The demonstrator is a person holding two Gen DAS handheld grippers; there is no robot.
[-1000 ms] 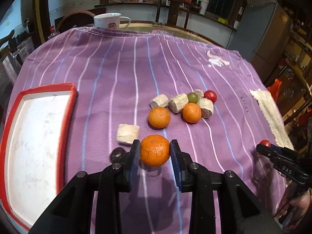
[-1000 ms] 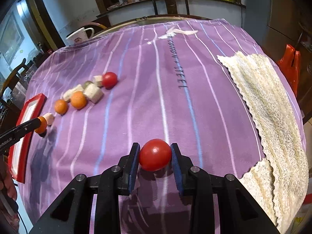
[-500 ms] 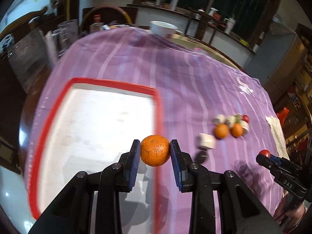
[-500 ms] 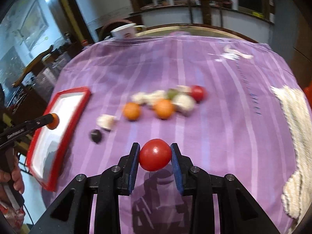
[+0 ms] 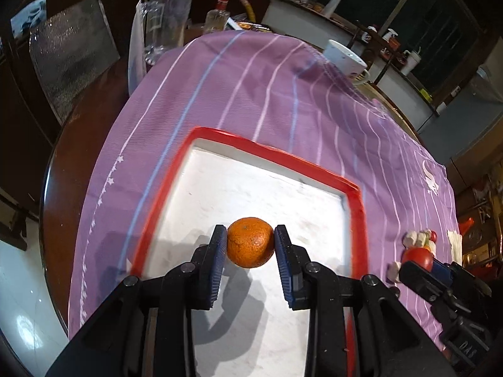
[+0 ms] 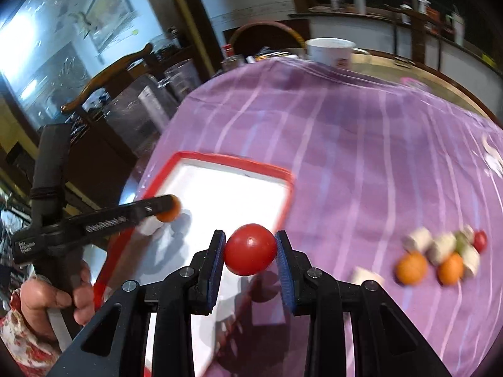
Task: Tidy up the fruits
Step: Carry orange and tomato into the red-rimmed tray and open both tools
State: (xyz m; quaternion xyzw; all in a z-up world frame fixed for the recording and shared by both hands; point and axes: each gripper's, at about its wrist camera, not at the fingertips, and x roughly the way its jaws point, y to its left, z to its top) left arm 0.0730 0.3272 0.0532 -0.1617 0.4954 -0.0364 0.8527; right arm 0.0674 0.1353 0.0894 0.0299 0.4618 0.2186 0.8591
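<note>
My left gripper (image 5: 250, 242) is shut on an orange (image 5: 250, 242) and holds it over the white tray with a red rim (image 5: 356, 207). My right gripper (image 6: 250, 249) is shut on a red tomato (image 6: 250, 249) above the tray's right edge (image 6: 284, 198). The left gripper and its orange (image 6: 167, 212) also show in the right wrist view, over the tray's left part. The right gripper with the tomato (image 5: 418, 259) shows at the right of the left wrist view.
Two oranges (image 6: 411, 268), pale chunks (image 6: 443, 246), a green fruit and a small red one (image 6: 480, 240) lie in a cluster on the purple striped cloth (image 6: 361, 157). A white cup (image 5: 344, 59) stands at the far edge. Glass jars (image 5: 163, 28) stand beyond the table.
Both grippers have swung left with their fruit. The left gripper now holds the orange over the middle of the tray; the right gripper has reached the tray's right edge.
</note>
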